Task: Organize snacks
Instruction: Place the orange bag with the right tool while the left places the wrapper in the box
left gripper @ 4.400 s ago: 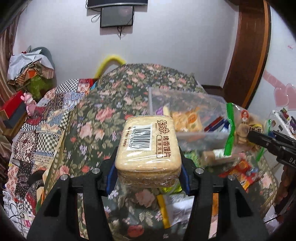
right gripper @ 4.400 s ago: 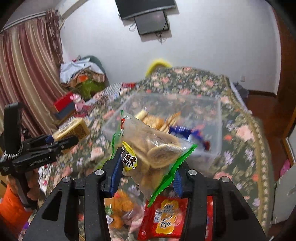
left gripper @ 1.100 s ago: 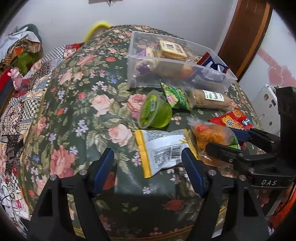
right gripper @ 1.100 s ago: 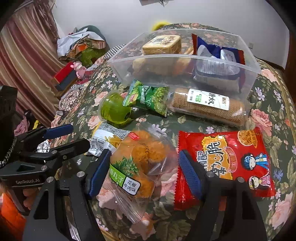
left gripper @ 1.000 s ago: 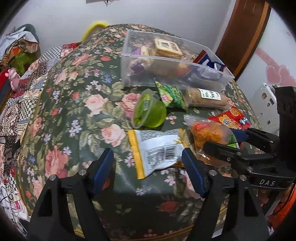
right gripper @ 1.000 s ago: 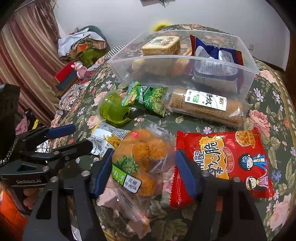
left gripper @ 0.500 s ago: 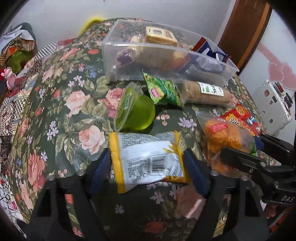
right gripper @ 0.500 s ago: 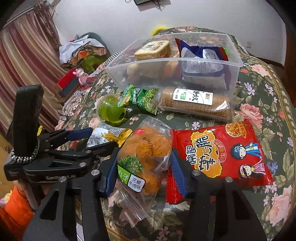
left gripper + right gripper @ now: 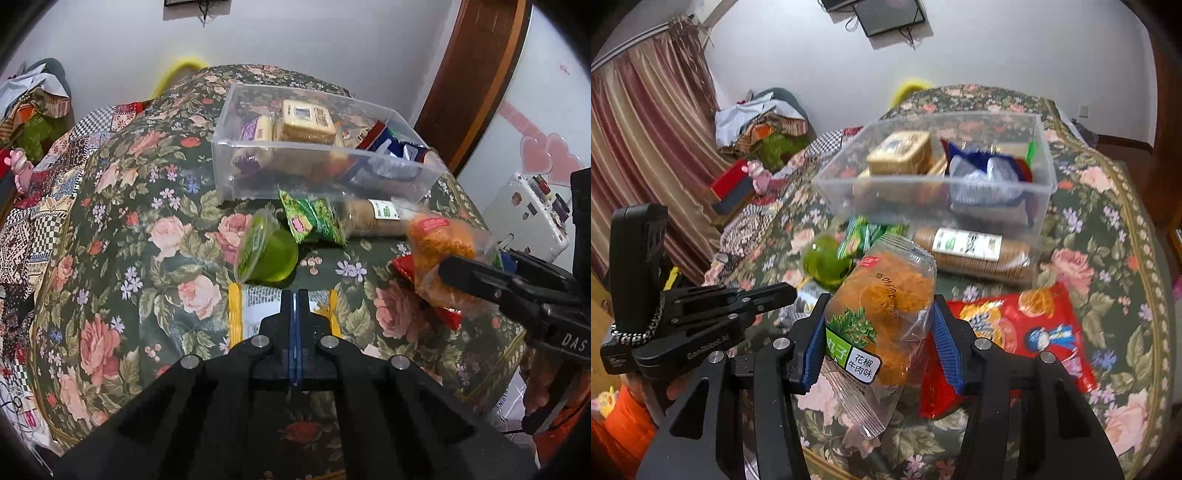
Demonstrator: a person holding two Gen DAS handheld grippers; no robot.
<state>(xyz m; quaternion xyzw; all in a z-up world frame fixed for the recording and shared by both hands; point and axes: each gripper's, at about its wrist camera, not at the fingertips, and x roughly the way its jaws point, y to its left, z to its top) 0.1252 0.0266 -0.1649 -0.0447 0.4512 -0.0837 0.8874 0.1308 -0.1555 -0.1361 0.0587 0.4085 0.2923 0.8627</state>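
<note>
My left gripper [image 9: 294, 293] is shut, its fingers pressed together low over a white packet with yellow ends [image 9: 258, 306] that lies on the floral tablecloth. Whether a fold of the packet is pinched cannot be told. In the right wrist view the left gripper [image 9: 786, 291] points at the same packet [image 9: 805, 299]. My right gripper [image 9: 879, 299] is shut on a clear bag of orange fried balls [image 9: 886, 291], held tilted above the cloth. A clear plastic box [image 9: 325, 173] at the back holds a biscuit pack and blue bags.
In front of the box lie a green jelly cup [image 9: 273, 254] on its side, a green snack packet [image 9: 314, 221] and a biscuit roll [image 9: 373, 221]. A red snack bag [image 9: 1015, 325] lies under the held bag. The table's near edge is close below both grippers.
The left jaws have closed from wide apart to fully together over the yellow-ended packet. The right gripper has risen with the bag of fried balls, lifting it off the cloth.
</note>
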